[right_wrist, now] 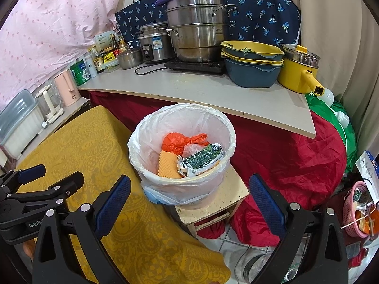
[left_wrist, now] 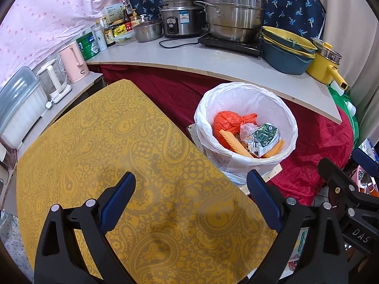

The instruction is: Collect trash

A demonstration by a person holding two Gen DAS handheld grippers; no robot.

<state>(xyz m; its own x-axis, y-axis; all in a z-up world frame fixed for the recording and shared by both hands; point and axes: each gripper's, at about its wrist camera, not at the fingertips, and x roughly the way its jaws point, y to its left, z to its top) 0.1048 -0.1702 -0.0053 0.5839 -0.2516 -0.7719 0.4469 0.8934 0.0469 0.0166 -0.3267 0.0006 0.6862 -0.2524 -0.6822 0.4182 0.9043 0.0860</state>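
I see the table under its yellow paisley cloth (left_wrist: 123,156) lying bare, its far right edge just beside the white-lined round bin (right_wrist: 182,156) on a small wooden stool (right_wrist: 220,201). My left gripper (left_wrist: 191,189) and right gripper (right_wrist: 189,189) both hang spread wide, holding nothing. An orange bag (right_wrist: 175,142), a green carton (right_wrist: 201,158) and wavy orange wrappers (right_wrist: 167,165) sit inside the bin.

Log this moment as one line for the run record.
left gripper: open, empty, over yellow table | right gripper: open, empty, facing trash bin | bin: lined, holds orange bag, green carton | table: no trash visible
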